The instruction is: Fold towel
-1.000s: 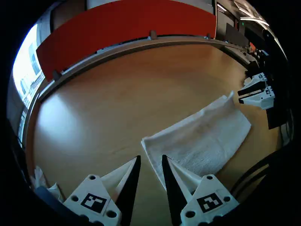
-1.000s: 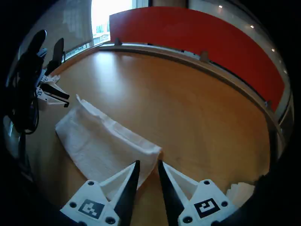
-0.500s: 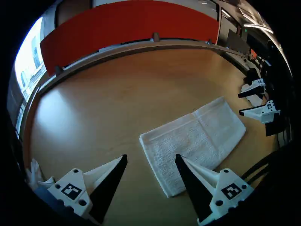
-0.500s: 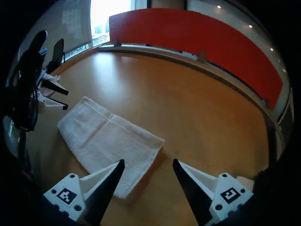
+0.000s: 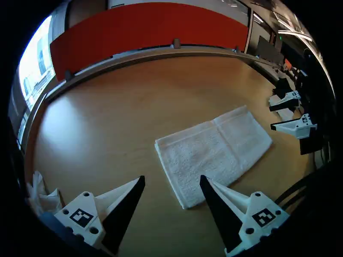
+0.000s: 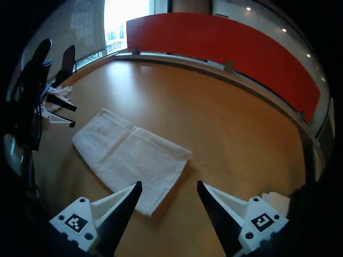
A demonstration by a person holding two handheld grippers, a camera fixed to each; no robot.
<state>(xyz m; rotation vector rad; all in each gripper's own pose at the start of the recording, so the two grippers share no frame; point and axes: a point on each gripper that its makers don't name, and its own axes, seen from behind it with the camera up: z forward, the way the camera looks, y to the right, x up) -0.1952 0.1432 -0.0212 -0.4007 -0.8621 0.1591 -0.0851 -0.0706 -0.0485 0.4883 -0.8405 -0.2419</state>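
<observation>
in the left gripper view the left gripper (image 5: 171,177) hangs above the wooden table (image 5: 107,120) with its fingers spread wide and nothing between them, likely because the towel (image 5: 212,150) needs no holding where it lies. the towel rests flat on the table just ahead of the fingers, a white terry rectangle with a crease line across its middle. in the right gripper view the right gripper (image 6: 168,183) is equally wide and empty, above the towel's near corner. the layers sit square with edges matched, so the fold looks done or nearly so.
</observation>
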